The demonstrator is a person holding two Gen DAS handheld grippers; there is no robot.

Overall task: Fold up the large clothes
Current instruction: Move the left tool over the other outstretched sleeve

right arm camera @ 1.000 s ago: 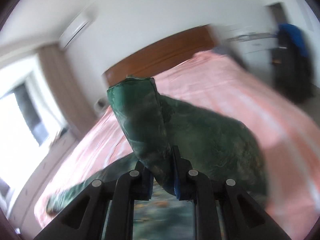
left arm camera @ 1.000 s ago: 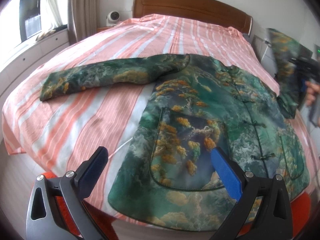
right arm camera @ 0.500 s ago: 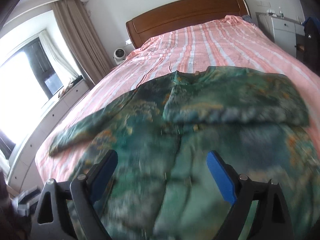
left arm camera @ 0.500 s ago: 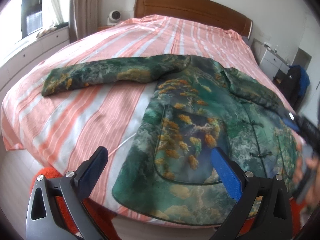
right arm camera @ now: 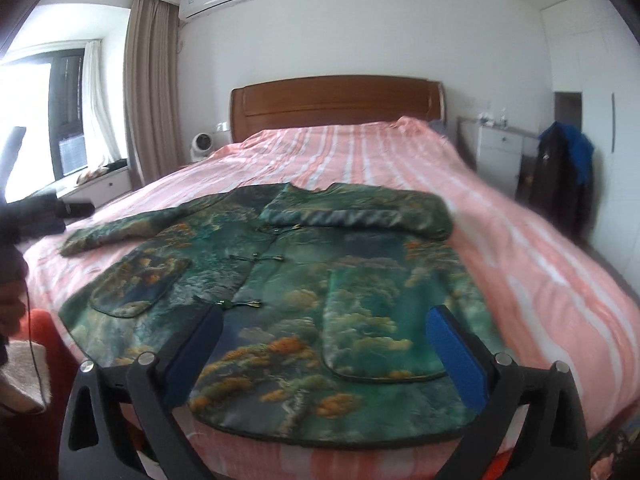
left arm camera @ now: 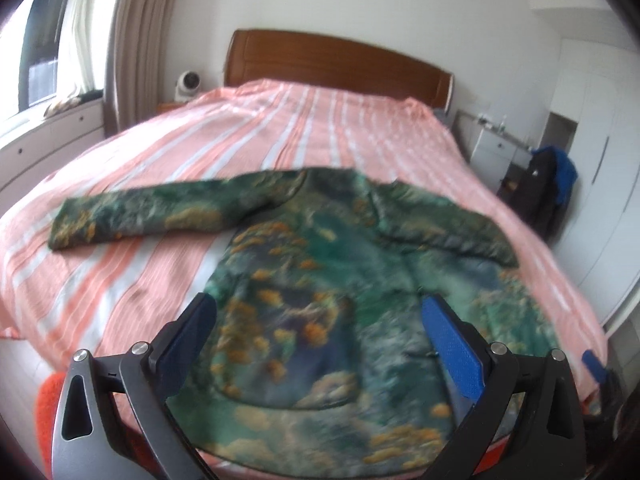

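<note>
A green jacket (left arm camera: 320,280) (right arm camera: 304,280) with orange-gold patterns lies face up on the striped bed. Its left sleeve (left arm camera: 136,216) stretches out flat to the left. Its right sleeve (right arm camera: 360,212) (left arm camera: 444,228) lies folded across the upper chest. My left gripper (left arm camera: 316,320) is open above the jacket's near hem, with nothing between its blue pads. My right gripper (right arm camera: 324,332) hovers over the hem near the right pocket, its jaws opening wide and holding nothing. The right gripper's blue tip (left arm camera: 594,364) shows at the lower right of the left wrist view.
The bed (right arm camera: 520,248) has a pink and white striped cover and a wooden headboard (right arm camera: 336,100). A white nightstand (right arm camera: 496,152) and a dark bag with blue cloth (right arm camera: 564,168) stand at the right. A person's hand (right arm camera: 10,300) shows at the left edge.
The right gripper let go of the right sleeve, which now lies folded across the chest, and dropped back to the hem with jaws wide. The left gripper rose and tilted up slightly.
</note>
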